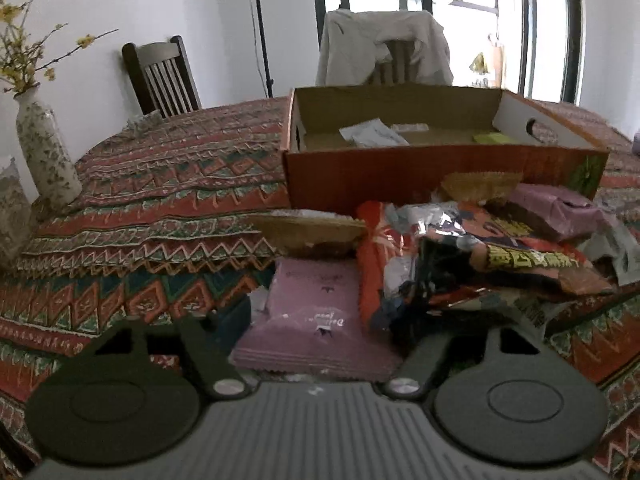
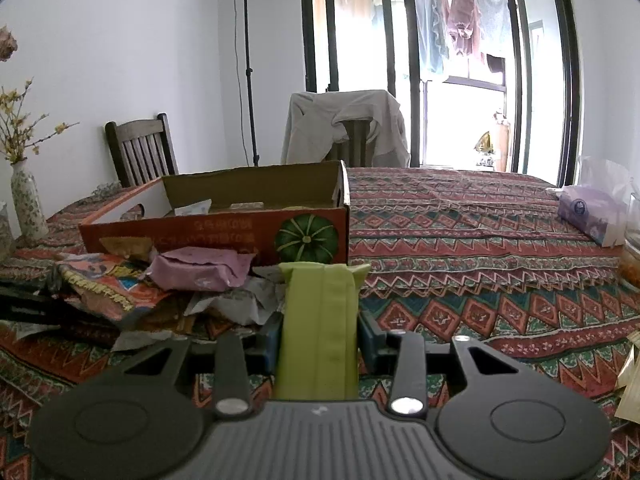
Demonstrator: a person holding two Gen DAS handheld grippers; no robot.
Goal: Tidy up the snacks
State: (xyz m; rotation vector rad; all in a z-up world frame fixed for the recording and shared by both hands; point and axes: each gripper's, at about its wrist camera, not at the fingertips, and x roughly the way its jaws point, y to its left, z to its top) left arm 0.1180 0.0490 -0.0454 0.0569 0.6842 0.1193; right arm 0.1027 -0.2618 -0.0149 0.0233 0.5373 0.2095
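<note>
1. Left wrist view: the left gripper (image 1: 320, 332) points down at a pink snack packet (image 1: 316, 316) lying flat at the near edge of a loose pile of snack wrappers (image 1: 480, 256) on the patterned tablecloth (image 1: 140, 208). Its 2 fingers stand on either side of the packet, partly open, and I cannot tell whether the pads touch it (the fingertips are dark and blurred). That straddling pose suggests this packet is the next one to be picked.

2. Same view: behind the pile stands an open cardboard box (image 1: 400, 168), its near wall touching or just beside the heap. Inside lie a white packet (image 1: 372, 134) and a green packet (image 1: 490, 137), so the box is probably where the snacks are being collected. A floral vase (image 1: 44, 152) with yellow sprigs stands well apart at the left.

3. Right wrist view: the right gripper (image 2: 320, 340) holds a light green snack bar (image 2: 320, 320) lengthwise, its narrow fingers pressed against both sides. It hovers above the table just in front of the box's corner with the pumpkin picture (image 2: 306, 240), likely waiting to drop the bar in.

4. What each view adds: only the left view looks down into the box and shows its contents clearly. Only the right view shows the held green bar, a pack of tissues (image 2: 592, 216) far to the right, and the pumpkin print.
</note>
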